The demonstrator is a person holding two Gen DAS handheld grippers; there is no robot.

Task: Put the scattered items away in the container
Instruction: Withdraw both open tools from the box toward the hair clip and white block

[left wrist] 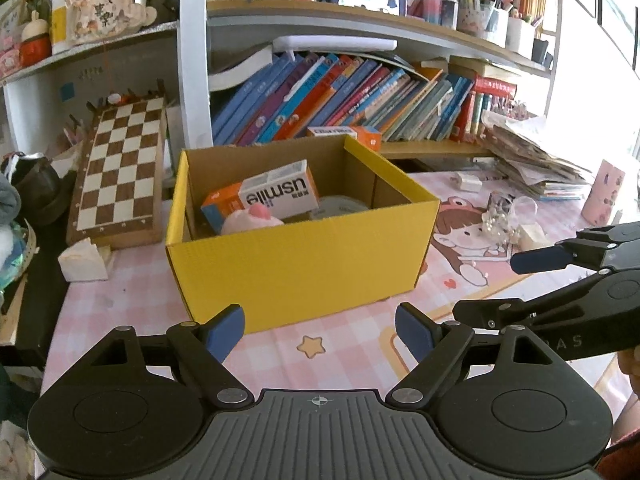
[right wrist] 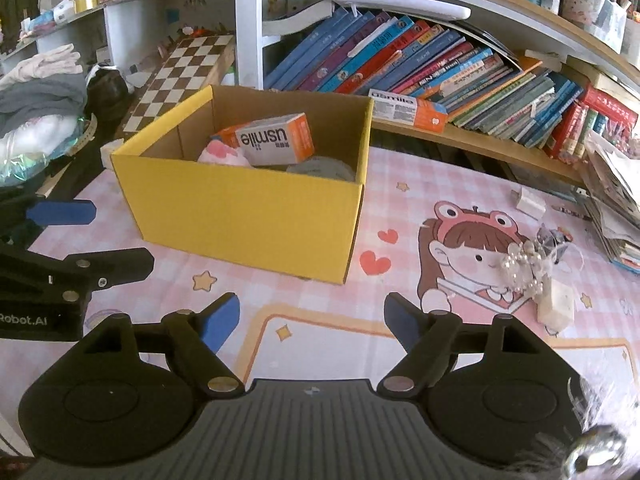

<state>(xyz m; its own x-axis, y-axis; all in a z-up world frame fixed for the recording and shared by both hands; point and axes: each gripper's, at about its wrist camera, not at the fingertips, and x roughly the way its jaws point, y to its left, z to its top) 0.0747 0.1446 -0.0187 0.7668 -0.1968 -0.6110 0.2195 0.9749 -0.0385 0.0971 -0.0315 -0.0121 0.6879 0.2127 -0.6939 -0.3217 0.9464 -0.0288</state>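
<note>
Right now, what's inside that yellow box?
An orange-and-white usmile carton, a pink soft toy and a grey round thing. The yellow box walls hide the bottom.

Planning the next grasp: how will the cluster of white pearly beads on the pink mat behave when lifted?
The cluster of white pearly beads looks strung and loosely heaped, so it would probably droop and dangle, not stay stiff. The round glossy beads may slip between the gripper pads. It seems light; its clear wrapping might snag.

The right gripper hovers empty, jaws spread, over the pink mat. The yellow box sits at eleven o'clock, holding an orange-white carton.
</note>
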